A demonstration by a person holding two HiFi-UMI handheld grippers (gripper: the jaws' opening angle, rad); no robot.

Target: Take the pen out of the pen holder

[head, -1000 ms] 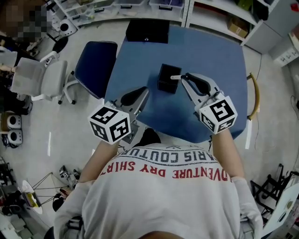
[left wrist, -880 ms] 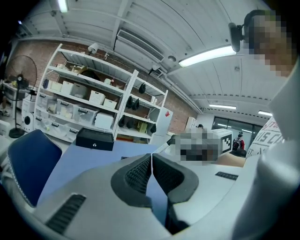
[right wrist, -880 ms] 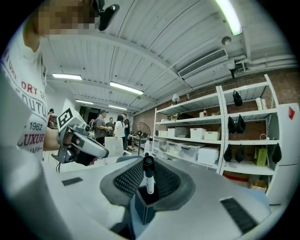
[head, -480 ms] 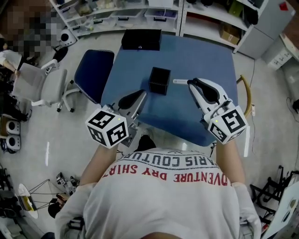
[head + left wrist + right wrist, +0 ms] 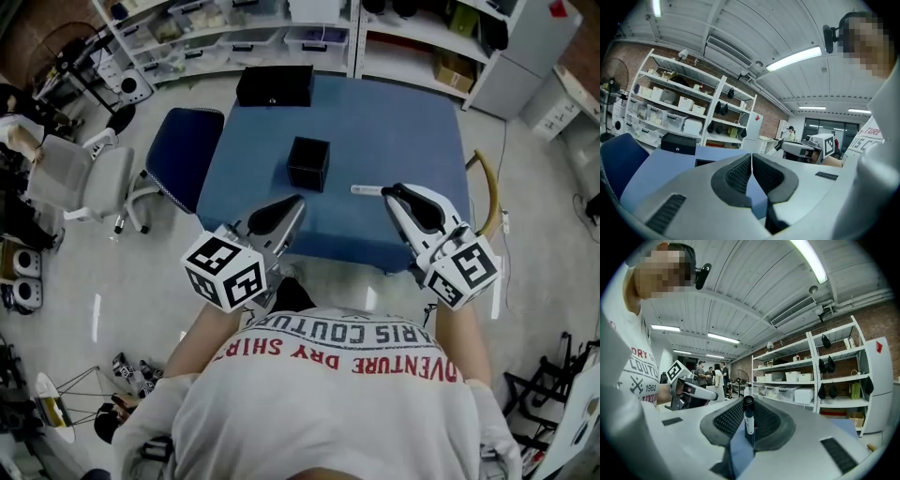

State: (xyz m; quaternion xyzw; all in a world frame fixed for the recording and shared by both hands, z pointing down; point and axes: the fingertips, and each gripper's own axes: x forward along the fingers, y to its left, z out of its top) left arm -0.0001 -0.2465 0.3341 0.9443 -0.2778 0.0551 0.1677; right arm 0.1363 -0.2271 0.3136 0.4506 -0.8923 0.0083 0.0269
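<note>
Far left on the floor there's a white office chair (image 5: 80, 173), then a blue chair (image 5: 183, 145) pushed up against the left edge of the blue table (image 5: 394, 122). The left gripper (image 5: 296, 202) hangs over the near edge of the table, and its own view shows the jaws pressed together with nothing in between, so it's empty. Just past it, about mid-table, sits the black pen holder (image 5: 307, 163), a little cube-shaped thing standing upright, with a black box (image 5: 275, 85) at the far left corner behind it. To the right of the holder, the pen (image 5: 364, 189) is fully out and clear of it, poking sideways toward the left from the tips of the right gripper (image 5: 388, 193). In the right gripper view the jaws are at a narrow gap, clamped on the pen, which has a white barrel with a dark end and runs crosswise between the pads. Storage shelves (image 5: 225, 37) run along the back wall.
</note>
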